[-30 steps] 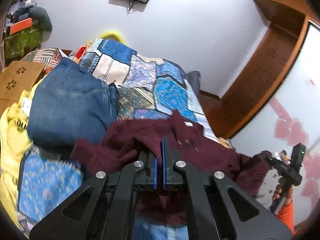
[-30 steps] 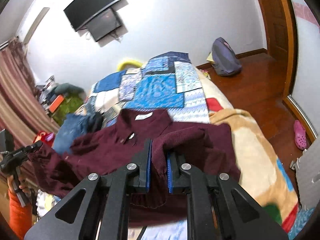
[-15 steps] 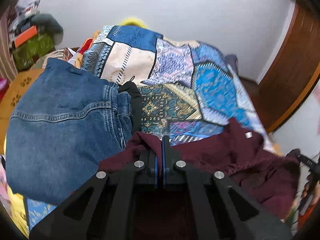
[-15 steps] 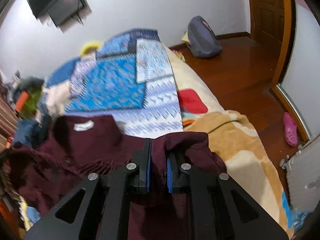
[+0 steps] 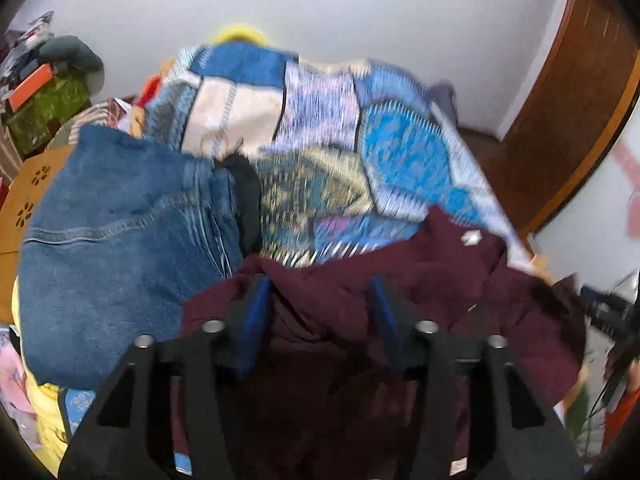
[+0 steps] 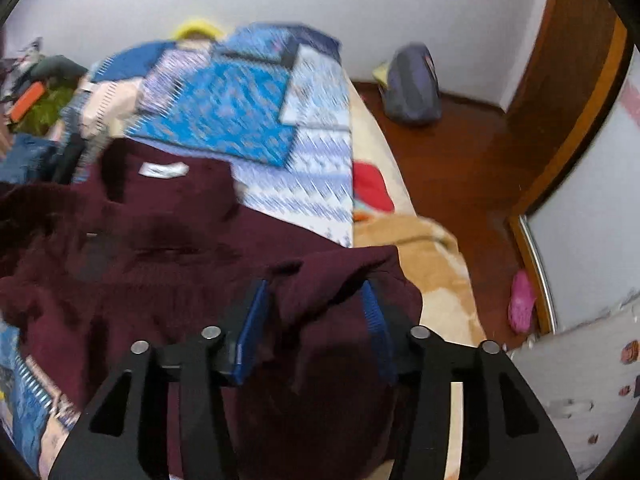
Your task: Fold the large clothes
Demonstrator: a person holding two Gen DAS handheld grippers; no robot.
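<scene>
Sweater (image 6: 168, 264) lies bunched on the bed (image 6: 224, 112) beside the jeans (image 5: 116, 240), both tools, left (image 5: 318, 312) and right (image 6: 314, 320), spread wide gripping nothing; flatten it before regripping.

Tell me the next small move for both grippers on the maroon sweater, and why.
Probably draw both back clear of the cloth. The left gripper and right gripper stand open, jaws wide apart, and the maroon sweater lies loose on the patchwork quilt, gripped by neither. Next comes regrasping for a fold.
</scene>
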